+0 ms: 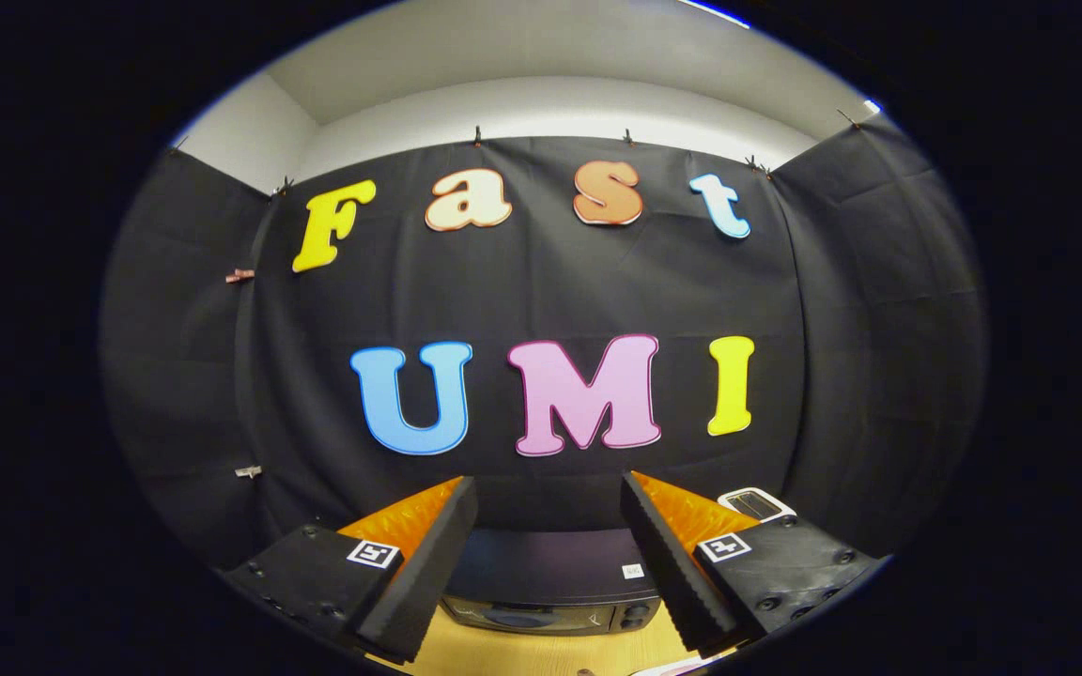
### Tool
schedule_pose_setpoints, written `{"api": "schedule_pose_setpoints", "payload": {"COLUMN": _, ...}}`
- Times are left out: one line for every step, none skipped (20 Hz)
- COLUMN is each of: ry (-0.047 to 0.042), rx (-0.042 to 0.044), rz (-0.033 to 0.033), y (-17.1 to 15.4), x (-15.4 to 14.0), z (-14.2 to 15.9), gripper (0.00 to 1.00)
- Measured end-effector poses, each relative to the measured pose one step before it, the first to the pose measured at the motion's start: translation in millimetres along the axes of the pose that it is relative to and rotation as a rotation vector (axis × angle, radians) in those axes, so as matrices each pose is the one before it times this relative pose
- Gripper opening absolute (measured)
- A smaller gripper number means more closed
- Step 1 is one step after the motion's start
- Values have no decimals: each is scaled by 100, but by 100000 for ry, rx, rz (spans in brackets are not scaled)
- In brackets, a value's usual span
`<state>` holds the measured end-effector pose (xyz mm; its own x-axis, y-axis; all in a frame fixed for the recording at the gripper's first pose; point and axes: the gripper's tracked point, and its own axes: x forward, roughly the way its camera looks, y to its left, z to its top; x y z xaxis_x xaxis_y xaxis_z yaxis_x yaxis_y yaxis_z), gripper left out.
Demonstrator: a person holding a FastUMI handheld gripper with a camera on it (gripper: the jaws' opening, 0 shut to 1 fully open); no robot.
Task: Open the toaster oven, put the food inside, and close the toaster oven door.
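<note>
Hovering high above a wooden table (541, 652), with the gripper (548, 540) pointing level at the black cloth wall (541, 291). Holding nothing: fingers (428, 563) spread wide apart, ribbed black pads facing each other across an empty gap, orange backing glowing behind each pad, a small square marker (374, 553) sitting on top of each finger body. Looking down between the fingers at the oven (550, 587), standing on the table just ahead and below, dark top toward the camera, front face with its glass door (513, 617) and two knobs (637, 615) at the right showing only as a thin strip. Not possible to tell for certain from this angle whether the door is shut, though appearing flush with the front. Carrying a small white sticker (633, 570) near the right rear of the oven's top. Lying beyond the right finger, beside the oven, a small white-edged flat object (755, 503) with a dark face, too small to identify. Peeking in at the near table edge, a pale sliver of something (682, 668), too cut off to name. Rising above the cloth, a white wall and ceiling (550, 103).
</note>
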<state>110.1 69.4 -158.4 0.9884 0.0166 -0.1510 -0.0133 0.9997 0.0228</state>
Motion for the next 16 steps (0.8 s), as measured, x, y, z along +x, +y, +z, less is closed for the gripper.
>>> {"api": "schedule_pose_setpoints", "payload": {"ry": 462, "rx": -413, "rz": -619, "y": 468, "x": 872, "z": -1419, "gripper": 99}}
{"api": "schedule_pose_setpoints", "payload": {"ry": 1112, "rx": 218, "rz": -258, "y": 432, "x": 777, "z": -1674, "gripper": 99}}
{"api": "schedule_pose_setpoints", "payload": {"ry": 1658, "rx": 514, "rz": -215, "y": 470, "x": 775, "z": -1928, "gripper": 99}}
{"api": "schedule_pose_setpoints", "payload": {"ry": 2491, "rx": 453, "rz": 272, "y": 519, "x": 860, "z": -2004, "gripper": 99}}
{"api": "schedule_pose_setpoints", "payload": {"ry": 2936, "rx": -153, "rz": 260, "y": 563, "x": 1214, "z": -2306, "gripper": 99}}
{"api": "schedule_pose_setpoints", "payload": {"ry": 2542, "rx": -432, "rz": -280, "y": 161, "x": 749, "z": -1740, "gripper": 99}}
{"api": "schedule_pose_setpoints", "payload": {"ry": 3255, "rx": -842, "rz": -419, "y": 75, "x": 879, "z": -2066, "gripper": 99}}
{"api": "schedule_pose_setpoints", "payload": {"ry": 4319, "rx": -543, "rz": -264, "y": 196, "x": 816, "z": -2249, "gripper": 99}}
{"api": "schedule_pose_setpoints", "payload": {"ry": 3491, "rx": -179, "rz": -458, "y": 184, "x": 796, "z": -1964, "gripper": 99}}
{"api": "schedule_pose_setpoints", "payload": {"ry": 3177, "rx": 393, "rz": -908, "y": -17, "x": 665, "z": -1913, "gripper": 100}}
{"api": "schedule_pose_setpoints", "payload": {"ry": 3849, "rx": 984, "rz": -954, "y": -72, "x": 595, "z": -1902, "gripper": 100}}
{"api": "schedule_pose_setpoints", "payload": {"ry": 3981, "rx": 1296, "rz": -808, "y": -93, "x": 606, "z": -1951, "gripper": 99}}
{"api": "schedule_pose_setpoints", "payload": {"ry": 4599, "rx": 1211, "rz": -929, "y": -52, "x": 682, "z": -1795, "gripper": 100}}
{"api": "schedule_pose_setpoints", "payload": {"ry": 3678, "rx": 1165, "rz": -1834, "y": -478, "x": 694, "z": -1473, "gripper": 100}}
{"api": "schedule_pose_setpoints", "payload": {"ry": 2224, "rx": 1519, "rz": -812, "y": -255, "x": 587, "z": -893, "gripper": 100}}
{"api": "schedule_pose_setpoints", "payload": {"ry": 1594, "rx": 1026, "rz": -679, "y": -123, "x": 594, "z": -726, "gripper": 100}}
